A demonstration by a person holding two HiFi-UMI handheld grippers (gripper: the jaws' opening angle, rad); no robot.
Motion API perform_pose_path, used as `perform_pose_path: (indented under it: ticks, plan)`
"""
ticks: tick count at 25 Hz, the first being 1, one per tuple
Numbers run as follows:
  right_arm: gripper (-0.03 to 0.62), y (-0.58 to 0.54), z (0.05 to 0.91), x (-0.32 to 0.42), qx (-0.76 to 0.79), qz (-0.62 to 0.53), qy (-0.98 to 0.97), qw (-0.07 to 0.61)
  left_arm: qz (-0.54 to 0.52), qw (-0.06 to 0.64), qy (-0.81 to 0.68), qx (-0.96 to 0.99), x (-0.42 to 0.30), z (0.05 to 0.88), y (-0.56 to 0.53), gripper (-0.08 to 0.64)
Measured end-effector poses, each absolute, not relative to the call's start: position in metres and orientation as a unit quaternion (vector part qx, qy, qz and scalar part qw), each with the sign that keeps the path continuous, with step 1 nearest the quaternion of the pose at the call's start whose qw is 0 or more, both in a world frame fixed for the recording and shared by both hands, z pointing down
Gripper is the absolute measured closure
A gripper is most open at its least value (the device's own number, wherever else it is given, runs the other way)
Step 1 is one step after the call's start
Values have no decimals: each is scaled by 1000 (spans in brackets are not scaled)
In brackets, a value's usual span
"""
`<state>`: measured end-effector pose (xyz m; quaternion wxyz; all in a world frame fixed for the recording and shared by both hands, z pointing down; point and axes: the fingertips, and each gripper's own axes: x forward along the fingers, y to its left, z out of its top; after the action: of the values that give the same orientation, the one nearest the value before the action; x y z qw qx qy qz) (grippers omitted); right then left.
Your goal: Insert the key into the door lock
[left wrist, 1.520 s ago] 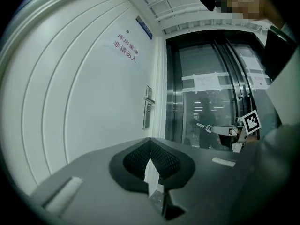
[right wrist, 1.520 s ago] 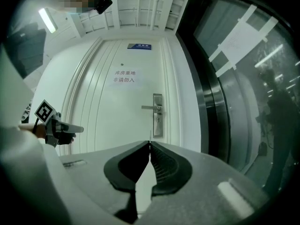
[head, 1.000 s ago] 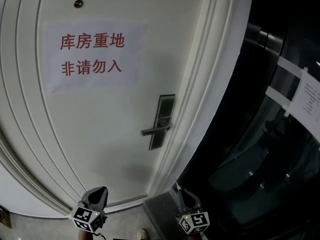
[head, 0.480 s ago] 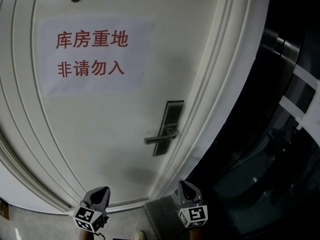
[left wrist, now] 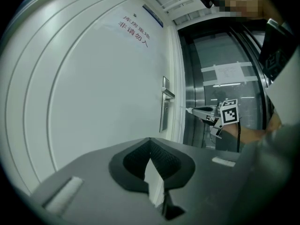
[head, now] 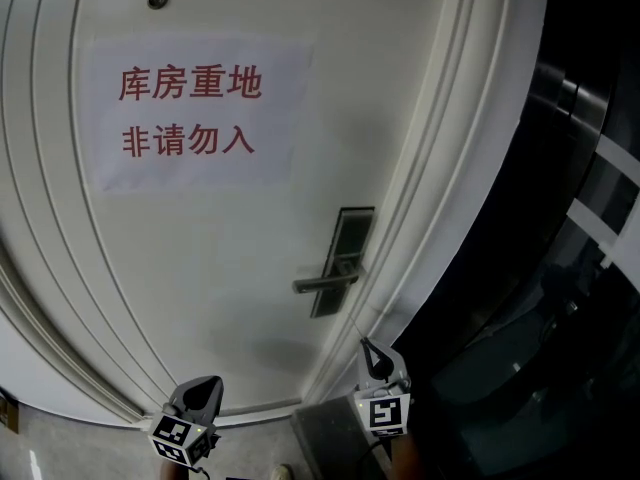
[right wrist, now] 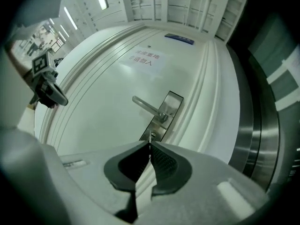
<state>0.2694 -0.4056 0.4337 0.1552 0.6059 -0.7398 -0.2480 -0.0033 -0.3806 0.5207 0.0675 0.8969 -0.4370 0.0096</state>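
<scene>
A white door (head: 210,258) carries a dark lock plate (head: 350,253) with a silver lever handle (head: 325,283). My right gripper (head: 368,350) sits just below the plate, shut on a thin metal key (left wrist: 187,109) that sticks out past its tips toward the door. In the right gripper view the jaws (right wrist: 150,145) are closed, and the key's tip (right wrist: 150,138) lines up with the lower part of the lock plate (right wrist: 165,111), under the handle (right wrist: 145,108). My left gripper (head: 205,383) hangs lower left, shut and holding nothing, apart from the door.
A paper sign (head: 195,113) with red characters is stuck on the door, under a peephole (head: 157,0). Raised mouldings frame the door. To the right stands a dark metal and glass panel (head: 580,268) with taped paper strips. A person's arm (left wrist: 276,125) shows behind the right gripper.
My right gripper has risen toward the lock plate and rolled about its own axis, so its marker cube now faces squarely. The left gripper has hardly moved.
</scene>
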Motion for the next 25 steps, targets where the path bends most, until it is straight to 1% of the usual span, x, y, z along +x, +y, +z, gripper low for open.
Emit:
perform_pose_path:
  ticks: [6, 12, 20, 25]
  plan:
    - [581, -425, 429, 263, 590, -291, -725, 202, 8, 69, -442, 894, -4, 521, -381, 557]
    - [581, -443, 431, 267, 592, -330, -684, 270, 7, 72, -445, 893, -4, 523, -385, 557]
    - [581, -458, 432, 267, 584, -382, -631, 339, 5, 78, -448, 891, -4, 527, -390, 557]
    - [581, -466, 434, 261, 571, -410, -608, 369, 4, 80, -452, 888, -6, 528, -392, 557]
